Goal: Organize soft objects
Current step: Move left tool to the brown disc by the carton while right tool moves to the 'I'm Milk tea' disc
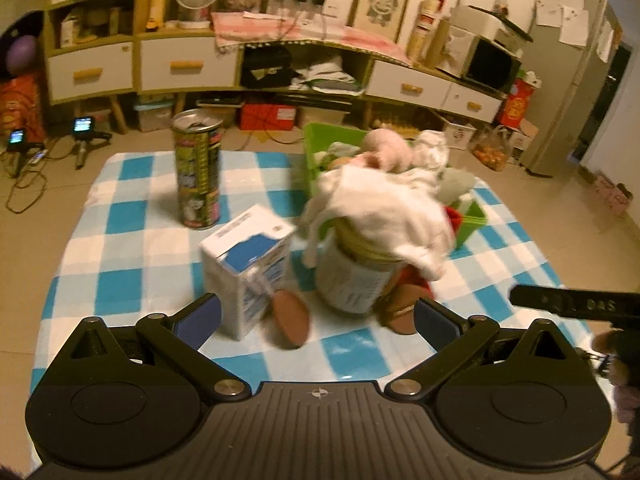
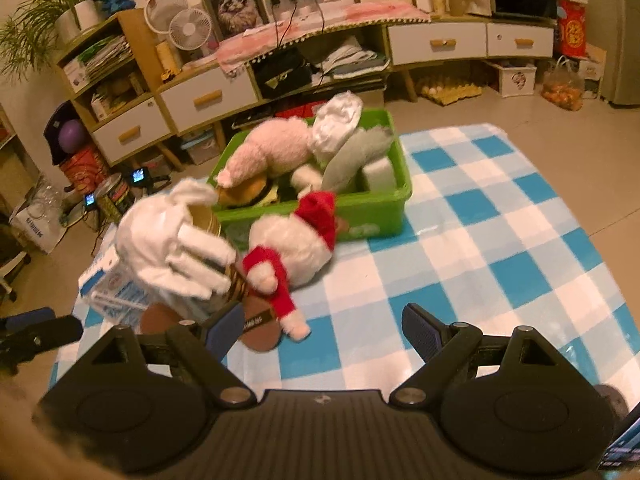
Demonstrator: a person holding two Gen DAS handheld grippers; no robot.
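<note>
A green bin (image 2: 372, 216) holds a pink plush (image 2: 272, 152), white cloth (image 2: 338, 120) and grey soft things (image 2: 356, 152); it also shows in the left wrist view (image 1: 316, 140). A white glove (image 2: 176, 244) lies draped over a can (image 1: 352, 280). A Santa plush (image 2: 296, 240) with brown feet (image 2: 260, 330) lies on the checked cloth in front of the bin. My left gripper (image 1: 318, 322) is open, just short of the can. My right gripper (image 2: 320, 330) is open, near the plush's feet.
A milk carton (image 1: 248, 264) and a tall printed can (image 1: 198, 168) stand on the blue-white checked cloth (image 2: 500, 240). Low cabinets with drawers (image 1: 188, 64) line the back wall. Cables and small devices (image 1: 82, 128) lie on the floor at left.
</note>
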